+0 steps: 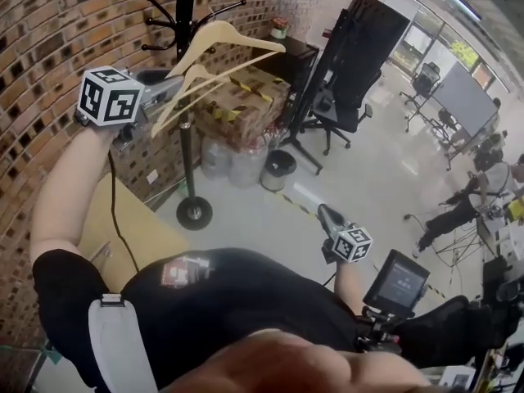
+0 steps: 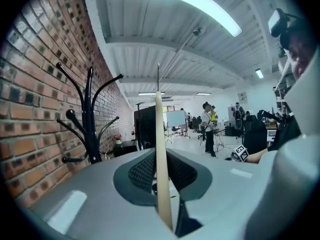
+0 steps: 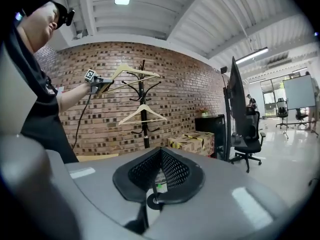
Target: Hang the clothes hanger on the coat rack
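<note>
The person's black shirt [image 1: 246,301] is closest. In the head view, the left gripper [image 1: 168,84] holds a wooden hanger [image 1: 225,43] up high beside the black coat rack [image 1: 187,129], at the floor's [image 1: 270,219] edge by the brick wall [image 1: 33,72]. The right gripper [image 1: 326,214] hangs low.

Left gripper view: its jaws pinch the hanger.

Right gripper view: its jaws are pressed together, holding nothing. Another hanger [image 3: 142,115] hangs on the rack.

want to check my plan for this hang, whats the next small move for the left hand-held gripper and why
Probably ease the left hand-held gripper toward the coat rack and lower the wooden hanger so its hook drops over a free upper arm. The jaws are shut on the hanger's end, it is held near the rack's top, and its hook does not look caught yet.
</note>
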Tool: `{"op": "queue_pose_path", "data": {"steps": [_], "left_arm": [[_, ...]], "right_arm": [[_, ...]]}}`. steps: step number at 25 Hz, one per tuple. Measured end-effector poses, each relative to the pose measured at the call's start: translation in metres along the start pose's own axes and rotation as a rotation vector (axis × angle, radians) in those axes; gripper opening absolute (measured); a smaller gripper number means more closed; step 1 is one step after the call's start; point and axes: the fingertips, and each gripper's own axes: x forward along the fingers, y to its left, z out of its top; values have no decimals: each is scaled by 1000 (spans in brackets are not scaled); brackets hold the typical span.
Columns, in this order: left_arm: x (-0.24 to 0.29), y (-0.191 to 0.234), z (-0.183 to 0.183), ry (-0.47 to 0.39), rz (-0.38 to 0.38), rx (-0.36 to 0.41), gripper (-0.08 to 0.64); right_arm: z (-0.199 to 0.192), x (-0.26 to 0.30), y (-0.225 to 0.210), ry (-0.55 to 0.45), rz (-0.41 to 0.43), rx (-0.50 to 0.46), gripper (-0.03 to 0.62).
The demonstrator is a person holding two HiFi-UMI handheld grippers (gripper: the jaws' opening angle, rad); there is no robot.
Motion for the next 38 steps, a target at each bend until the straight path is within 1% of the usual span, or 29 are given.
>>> {"op": "queue_pose_path", "data": {"steps": [2,4,7,10,12,15,18,20,22,25,29,34,38], "left_arm": [[11,27,19,4,12,14,51],[23,47,31,8,20,4,52],[38,73,48,4,46,-39,52],[52,89,68,-6,74,-89,52],[58,96,77,4,100,-129,52],[66,106,88,36,145,-170,52],[74,120,95,56,199,-191,52],[78,133,95,70,234,-208,52],[81,147,94,84,265,-222,52],[86,160,94,93,279,-244,52],[95,166,98,102,274,-251,52],[100,170,102,132,275,-246,52],[102,169,106,176,269,-231,52]], "right_arm": [[9,25,-13,-18,0,22,14],[9,48,-23,-18,16,41,14],[6,74,-37,7,59,26,15],[13,87,-64,0,85,42,14],[20,96,-80,0,117,37,15],[27,103,-96,-8,161,28,14],[23,105,-108,2,186,28,14],[25,106,-118,-1,190,27,15],[38,109,-129,-22,184,9,14],[72,114,-136,-66,182,-32,14],[145,127,-135,-145,199,-115,15],[245,147,-105,-257,230,-225,14],[304,163,-80,-302,241,-300,15]]}}
